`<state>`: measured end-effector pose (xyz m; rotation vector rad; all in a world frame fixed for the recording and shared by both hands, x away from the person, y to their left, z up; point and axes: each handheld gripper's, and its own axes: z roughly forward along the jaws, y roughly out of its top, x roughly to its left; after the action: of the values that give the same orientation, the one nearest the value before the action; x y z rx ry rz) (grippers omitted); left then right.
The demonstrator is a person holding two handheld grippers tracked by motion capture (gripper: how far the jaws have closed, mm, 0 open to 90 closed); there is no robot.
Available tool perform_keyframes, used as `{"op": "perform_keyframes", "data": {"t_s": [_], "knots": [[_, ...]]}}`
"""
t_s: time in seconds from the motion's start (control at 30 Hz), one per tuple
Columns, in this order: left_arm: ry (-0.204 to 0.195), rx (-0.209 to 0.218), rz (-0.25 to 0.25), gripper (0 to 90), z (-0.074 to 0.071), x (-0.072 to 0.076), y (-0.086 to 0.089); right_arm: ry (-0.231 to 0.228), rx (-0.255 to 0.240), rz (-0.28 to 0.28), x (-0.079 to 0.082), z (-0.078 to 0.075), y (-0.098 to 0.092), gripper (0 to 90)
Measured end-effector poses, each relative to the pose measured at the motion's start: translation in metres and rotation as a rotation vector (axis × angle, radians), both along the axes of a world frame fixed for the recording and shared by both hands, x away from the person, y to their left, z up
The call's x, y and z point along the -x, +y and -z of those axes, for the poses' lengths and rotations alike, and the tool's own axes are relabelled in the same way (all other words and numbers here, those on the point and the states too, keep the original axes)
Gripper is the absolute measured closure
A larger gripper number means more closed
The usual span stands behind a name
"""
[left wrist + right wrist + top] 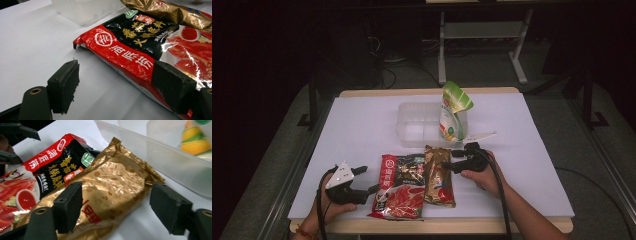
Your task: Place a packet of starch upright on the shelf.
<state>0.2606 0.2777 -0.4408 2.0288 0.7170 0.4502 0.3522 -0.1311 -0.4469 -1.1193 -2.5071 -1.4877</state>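
Observation:
A red and black sauce packet (399,187) lies flat near the table's front edge, and a gold packet (438,175) lies against its right side. My left gripper (369,180) is open at the red packet's left edge; in the left gripper view (116,70) one jaw stands over the bare table and the other over the packet (125,55). My right gripper (447,162) is open at the gold packet's far end. In the right gripper view (116,192) the gold packet (112,185) lies between the jaws, and the pads stand clear of it.
A clear plastic container (412,107) stands at the middle back of the white table cover (362,130), with a green and white pouch (452,112) upright in its right end. A white slip (479,136) lies just right of it. Dark floor and desk legs lie beyond.

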Motion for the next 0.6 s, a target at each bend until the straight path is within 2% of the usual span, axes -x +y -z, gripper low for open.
{"op": "perform_keyframes", "data": {"t_s": [0.07, 0.2, 0.37, 0.47, 0.6], "knots": [[0.000, -0.003, 0.001, 21.8, 0.000, 0.001, 0.000, 0.018, -0.016, -0.006, -0.002, 0.002, 0.003, 20.8], [0.000, -0.003, 0.003, 21.8, 0.000, 0.001, 0.001, 0.045, 0.015, -0.005, -0.005, 0.006, 0.011, 14.6], [0.000, -0.002, 0.007, 21.8, 0.000, 0.001, 0.000, 0.054, 0.050, -0.005, -0.006, 0.009, 0.017, 13.6], [-0.001, -0.005, 0.010, 21.9, 0.000, 0.001, 0.000, 0.037, 0.072, 0.009, -0.007, 0.007, 0.015, 13.8], [0.004, 0.008, 0.014, 21.9, 0.000, 0.001, -0.002, 0.067, 0.047, 0.013, -0.014, 0.011, 0.013, 13.1]]}}
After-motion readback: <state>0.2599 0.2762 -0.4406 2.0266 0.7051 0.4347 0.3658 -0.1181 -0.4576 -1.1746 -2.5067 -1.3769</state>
